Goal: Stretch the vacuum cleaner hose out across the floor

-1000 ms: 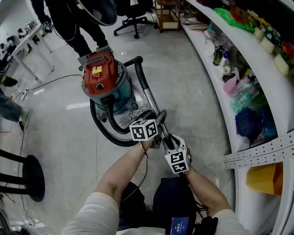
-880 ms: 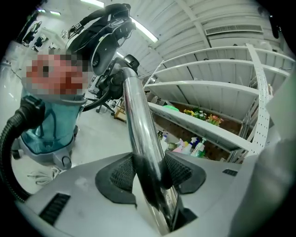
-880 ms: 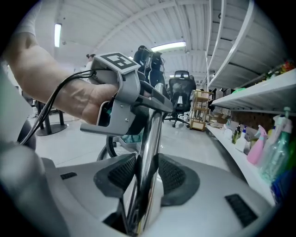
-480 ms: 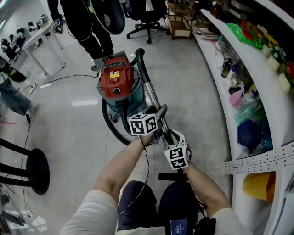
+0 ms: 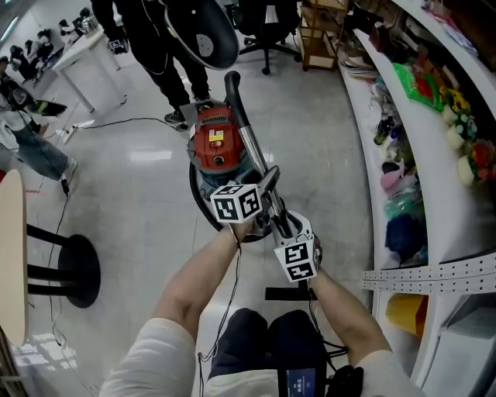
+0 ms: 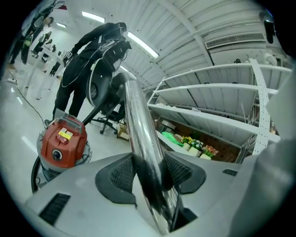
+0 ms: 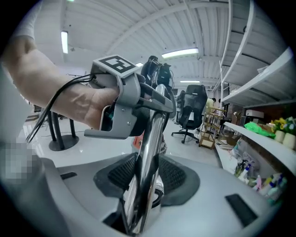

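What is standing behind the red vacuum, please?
A person in black stands close behind the vacuum, with an office chair farther back. The vacuum's body and the tube crossing it cover whatever lies right behind it.

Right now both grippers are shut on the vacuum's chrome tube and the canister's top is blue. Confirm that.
Not quite: the canister's top is red, not blue, as the head view shows. The rest stands: the left gripper and the right gripper are both shut on the chrome tube.
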